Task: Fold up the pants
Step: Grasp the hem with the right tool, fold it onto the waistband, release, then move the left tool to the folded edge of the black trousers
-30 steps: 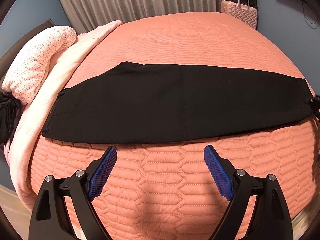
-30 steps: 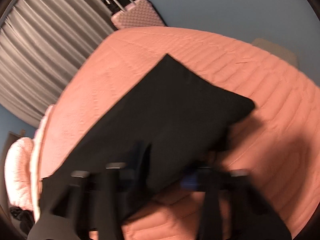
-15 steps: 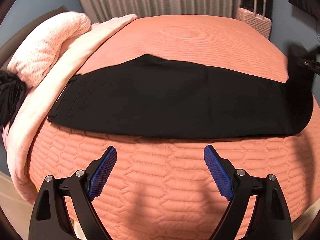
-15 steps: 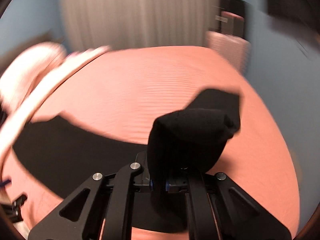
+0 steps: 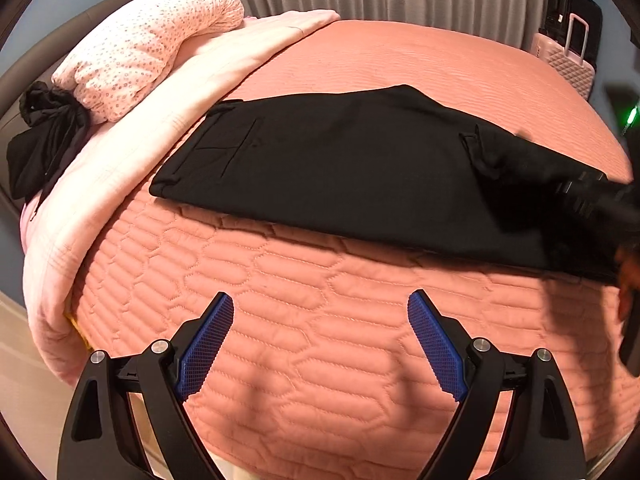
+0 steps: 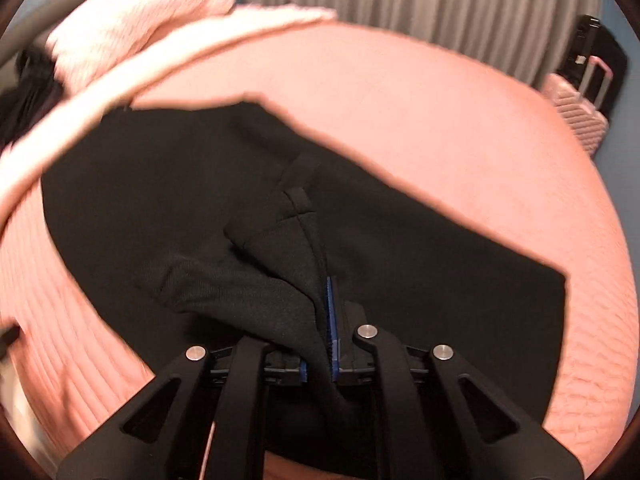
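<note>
Black pants [image 5: 340, 168] lie across the salmon quilted bed [image 5: 320, 320], waistband toward the pink blanket at the left. My left gripper [image 5: 320, 336] hovers open over bare quilt in front of the pants, with nothing between its blue pads [image 5: 208, 344]. My right gripper [image 6: 326, 320] is shut on the hem end of the pants [image 6: 280, 264], which is lifted and carried back over the rest of the garment [image 6: 160, 184]. In the left wrist view that gripper shows as a dark blurred shape [image 5: 592, 196] at the right edge with the folded-over leg end.
A pale pink blanket [image 5: 168, 104] and a dotted pillow [image 5: 144, 44] lie at the bed's left, with a black garment bundle [image 5: 44, 136] beside them. A pink suitcase [image 5: 568, 60] stands by the grey curtain. The bed's near edge drops to the floor at the lower left.
The right gripper has swung the leg end from the far right over the pants toward the waistband. The left gripper has shifted sideways, staying open over the quilt.
</note>
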`<state>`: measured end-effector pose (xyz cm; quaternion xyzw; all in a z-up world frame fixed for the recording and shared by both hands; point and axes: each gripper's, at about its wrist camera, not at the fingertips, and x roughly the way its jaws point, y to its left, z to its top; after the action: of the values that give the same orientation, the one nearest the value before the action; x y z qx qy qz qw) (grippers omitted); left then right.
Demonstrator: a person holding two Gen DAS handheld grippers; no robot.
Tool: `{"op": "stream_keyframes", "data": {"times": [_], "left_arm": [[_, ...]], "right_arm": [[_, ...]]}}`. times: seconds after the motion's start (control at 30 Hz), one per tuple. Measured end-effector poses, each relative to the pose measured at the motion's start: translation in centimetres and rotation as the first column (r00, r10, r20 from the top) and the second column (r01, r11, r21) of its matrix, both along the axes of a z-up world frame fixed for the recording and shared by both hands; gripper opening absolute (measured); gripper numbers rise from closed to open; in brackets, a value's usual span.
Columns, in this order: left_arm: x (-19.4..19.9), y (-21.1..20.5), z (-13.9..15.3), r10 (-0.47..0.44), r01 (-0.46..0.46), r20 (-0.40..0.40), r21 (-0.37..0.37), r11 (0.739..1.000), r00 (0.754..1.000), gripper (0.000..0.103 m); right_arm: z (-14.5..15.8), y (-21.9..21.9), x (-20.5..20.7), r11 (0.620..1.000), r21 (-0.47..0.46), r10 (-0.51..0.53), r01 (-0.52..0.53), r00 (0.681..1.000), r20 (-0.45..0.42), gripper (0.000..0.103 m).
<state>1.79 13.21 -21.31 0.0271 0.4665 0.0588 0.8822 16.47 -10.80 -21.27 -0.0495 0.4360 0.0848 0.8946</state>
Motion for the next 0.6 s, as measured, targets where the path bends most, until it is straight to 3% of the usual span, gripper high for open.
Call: {"op": "stream_keyframes", "data": {"times": [0.07,0.2,0.27,0.33,0.4,0.43,0.47,0.53,0.6], "left_arm": [[0.5,0.7,-0.2,0.010,-0.010,0.003,-0.009,1.000,1.000,0.087],[1.2,1.6,0.2,0.027,-0.027,0.011,-0.048,0.998,1.000,0.087],[1.2,1.9,0.6,0.030,-0.029,0.022,-0.052,0.998,0.999,0.087],[1.2,2.2,0.8,0.027,-0.026,0.032,-0.050,0.998,0.999,0.087],[1.2,2.7,0.6,0.023,-0.021,0.032,-0.049,0.999,0.999,0.087],[1.2,3.0,0.5,0.024,-0.023,0.029,-0.048,0.999,0.999,0.087],[1.3,3.3,0.3,0.030,-0.029,0.024,-0.048,0.998,0.999,0.087],[1.4,3.8,0.0,0.044,-0.043,0.019,-0.052,0.998,0.999,0.087],[1.5,4.4,-0.3,0.057,-0.056,0.015,-0.067,0.996,0.998,0.087]], "right_arm": [[-0.2,0.8,0.8,1.000,0.010,0.014,-0.014,1.000,-0.024,0.007],[-4.0,4.2,1.9,0.996,-0.064,0.055,-0.064,0.989,-0.134,0.013],[-4.1,5.3,1.3,0.987,-0.148,0.058,-0.069,0.995,-0.079,0.015],[-3.9,5.9,0.8,0.974,-0.205,0.082,-0.097,0.994,-0.079,0.020],[-2.9,5.7,-0.3,0.978,-0.162,0.123,-0.135,0.989,-0.079,0.051],[-1.9,5.4,-1.3,0.980,-0.139,0.137,-0.142,0.989,-0.048,0.080],[-1.3,5.3,-2.0,0.979,-0.139,0.145,-0.146,0.989,-0.014,0.095],[-0.7,5.5,-2.6,0.972,-0.172,0.169,-0.162,0.985,0.028,0.096],[-1.0,5.6,-1.7,0.971,-0.171,0.174,-0.170,0.985,0.012,0.096]]}}
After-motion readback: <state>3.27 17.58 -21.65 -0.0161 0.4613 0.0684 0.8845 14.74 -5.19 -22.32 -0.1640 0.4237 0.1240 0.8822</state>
